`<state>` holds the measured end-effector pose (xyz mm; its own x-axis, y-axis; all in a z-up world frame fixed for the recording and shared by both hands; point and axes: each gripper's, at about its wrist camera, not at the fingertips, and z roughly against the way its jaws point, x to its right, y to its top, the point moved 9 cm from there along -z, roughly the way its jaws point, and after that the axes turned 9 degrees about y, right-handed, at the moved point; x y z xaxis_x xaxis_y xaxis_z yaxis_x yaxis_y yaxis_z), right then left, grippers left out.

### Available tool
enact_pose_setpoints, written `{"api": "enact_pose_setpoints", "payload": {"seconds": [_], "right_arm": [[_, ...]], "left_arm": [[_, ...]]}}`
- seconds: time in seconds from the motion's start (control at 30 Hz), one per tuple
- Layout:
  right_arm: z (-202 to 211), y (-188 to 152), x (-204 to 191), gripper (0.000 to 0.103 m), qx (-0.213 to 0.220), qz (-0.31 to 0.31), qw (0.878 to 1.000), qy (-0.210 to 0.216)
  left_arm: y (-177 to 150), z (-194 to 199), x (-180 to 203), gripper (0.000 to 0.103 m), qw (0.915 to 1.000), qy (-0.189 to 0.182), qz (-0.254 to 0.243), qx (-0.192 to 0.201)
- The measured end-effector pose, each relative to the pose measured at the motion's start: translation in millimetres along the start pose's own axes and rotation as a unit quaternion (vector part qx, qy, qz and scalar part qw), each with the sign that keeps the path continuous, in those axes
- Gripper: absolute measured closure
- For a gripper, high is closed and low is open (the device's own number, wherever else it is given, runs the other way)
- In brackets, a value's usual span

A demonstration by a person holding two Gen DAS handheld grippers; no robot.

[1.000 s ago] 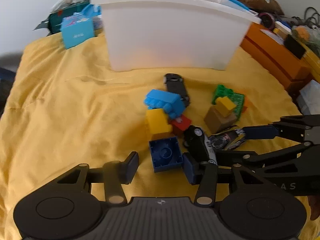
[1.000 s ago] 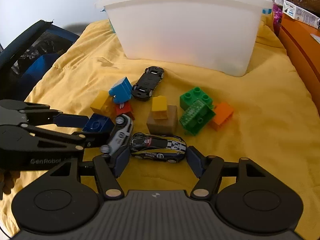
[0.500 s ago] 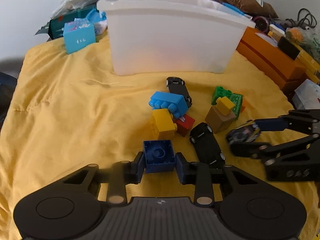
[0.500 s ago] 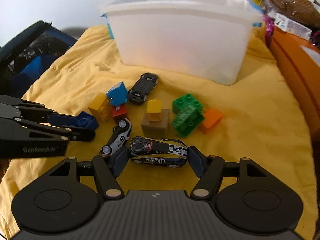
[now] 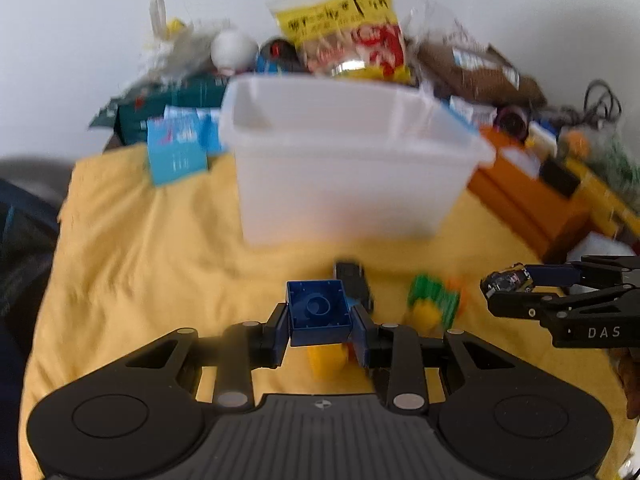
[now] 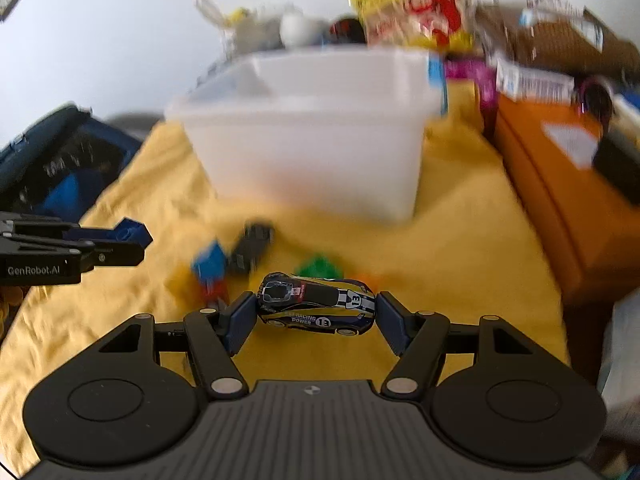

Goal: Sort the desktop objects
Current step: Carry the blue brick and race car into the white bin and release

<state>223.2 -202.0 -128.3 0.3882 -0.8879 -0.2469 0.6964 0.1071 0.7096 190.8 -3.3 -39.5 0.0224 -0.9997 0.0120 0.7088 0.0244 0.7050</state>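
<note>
Two toy cars show: a racing car and a black car. One white bin. One dark blue brick.

Between my left fingers I see a dark blue block; between my right, a black-and-yellow racing car numbered 13.

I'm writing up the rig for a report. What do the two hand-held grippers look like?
Both are matte black. Each has a ribbed body flanked by two round discs, jointed link arms with silver pivot pins, and dark blue finger pads. The left hand-held gripper carries white "GenRobot.AI" lettering; the right hand-held gripper shows the letters "DAS". No cables or sleeves show.
</note>
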Motion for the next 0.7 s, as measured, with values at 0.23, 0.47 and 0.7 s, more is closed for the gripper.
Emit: {"api": "enact_pose_setpoints", "payload": {"seconds": [0.23,0.47,0.7], "right_arm": [[12,83,1,0.035,0.054,0.025,0.998,0.004],[2,140,20,0.035,0.048,0.021,0.999,0.003],[-18,167,37,0.035,0.016,-0.002,1.0,-0.002]], "left_arm": [[67,0,-5,0.067,0.9997,0.001,0.009,0.024],[134,-10,-6,0.067,0.9992,0.004,0.002,0.039],[166,-37,1,0.067,1.0,-0.001,-0.004,0.005]]}}
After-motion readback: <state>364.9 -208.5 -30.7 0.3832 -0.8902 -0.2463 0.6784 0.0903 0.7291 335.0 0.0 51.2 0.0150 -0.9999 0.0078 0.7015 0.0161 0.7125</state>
